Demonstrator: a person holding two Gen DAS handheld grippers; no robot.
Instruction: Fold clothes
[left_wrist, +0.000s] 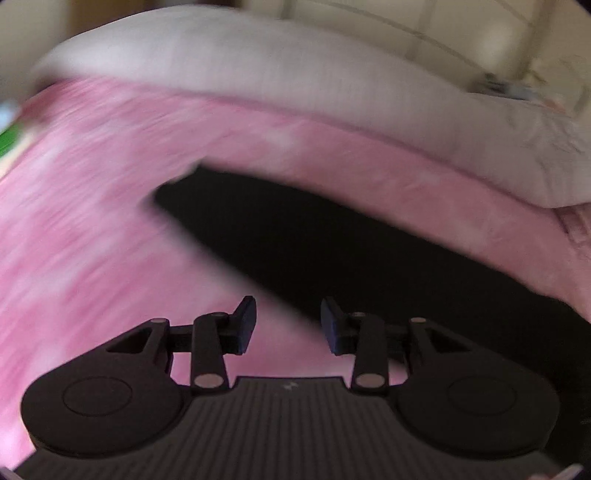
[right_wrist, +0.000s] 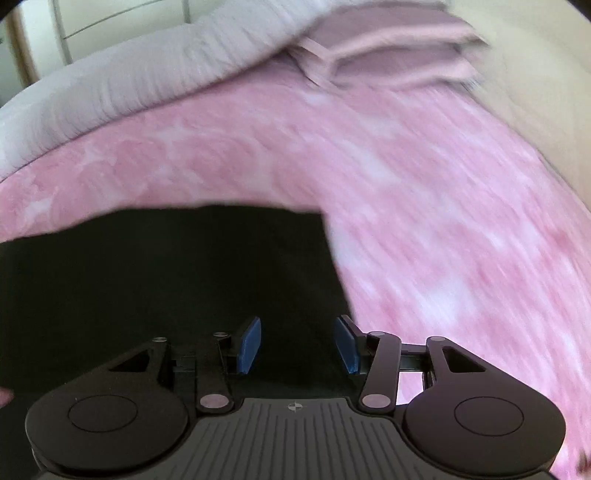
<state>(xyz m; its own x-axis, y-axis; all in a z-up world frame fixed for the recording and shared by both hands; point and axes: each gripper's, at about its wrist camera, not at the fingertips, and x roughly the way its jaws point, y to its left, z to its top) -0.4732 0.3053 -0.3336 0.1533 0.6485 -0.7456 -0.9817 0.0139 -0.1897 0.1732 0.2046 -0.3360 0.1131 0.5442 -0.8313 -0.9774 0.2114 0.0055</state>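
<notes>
Surface: a bed with a pink, white-mottled bedspread (left_wrist: 92, 206), smeared by motion blur in both views.
Task's thing: a flat black cloth garment (left_wrist: 314, 236) lies spread on the bedspread; what kind of garment it is I cannot tell, perhaps a shirt.
Left tongs (left_wrist: 288, 325): pads apart, nothing between them; they hang over the garment's near edge, the left pad above the pink cover and the right pad above the black cloth.
Right tongs (right_wrist: 297, 345): blue pads apart, nothing clamped; they hang over the black garment (right_wrist: 166, 280) close to its right edge, whose corner lies beyond the tips.
Background: a pale grey-white quilted duvet (left_wrist: 258, 74) lies past the garment; a folded pink striped cloth (right_wrist: 388, 55) sits at the far end of the bedspread (right_wrist: 443, 221).
</notes>
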